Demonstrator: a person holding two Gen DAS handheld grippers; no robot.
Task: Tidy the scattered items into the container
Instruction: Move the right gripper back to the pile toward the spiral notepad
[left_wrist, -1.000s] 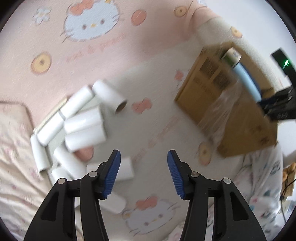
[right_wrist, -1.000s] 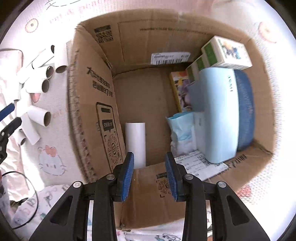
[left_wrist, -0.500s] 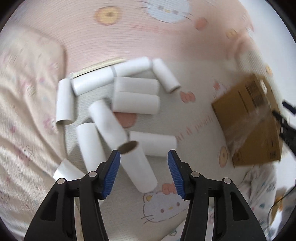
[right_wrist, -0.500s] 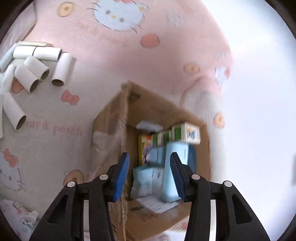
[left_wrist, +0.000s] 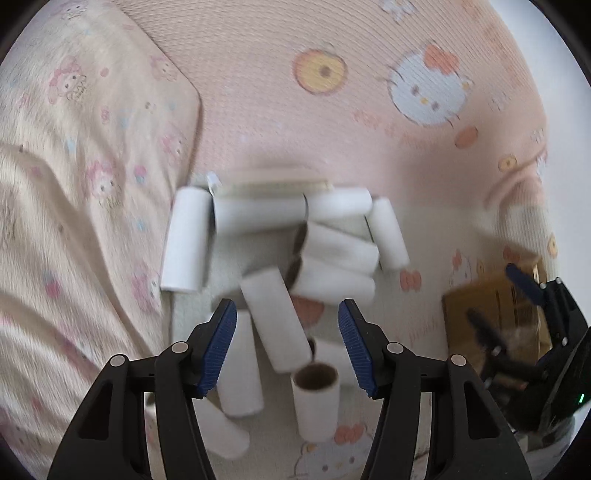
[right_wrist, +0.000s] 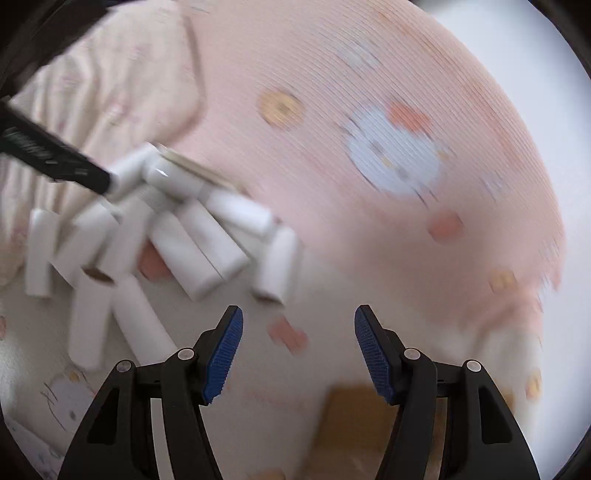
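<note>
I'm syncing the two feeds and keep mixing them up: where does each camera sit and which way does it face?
Left wrist: sits on the left tool, looking down along its open blue fingers at the pile of white cardboard tubes on the pink blanket; the right tool and cardboard box show at its right edge.
Right wrist: sits on the right tool, open, facing the blanket, tubes to its left, box at the bottom; the left tool's black arm crosses its upper left.
Shared: the tubes, the blanket, the box.
</note>
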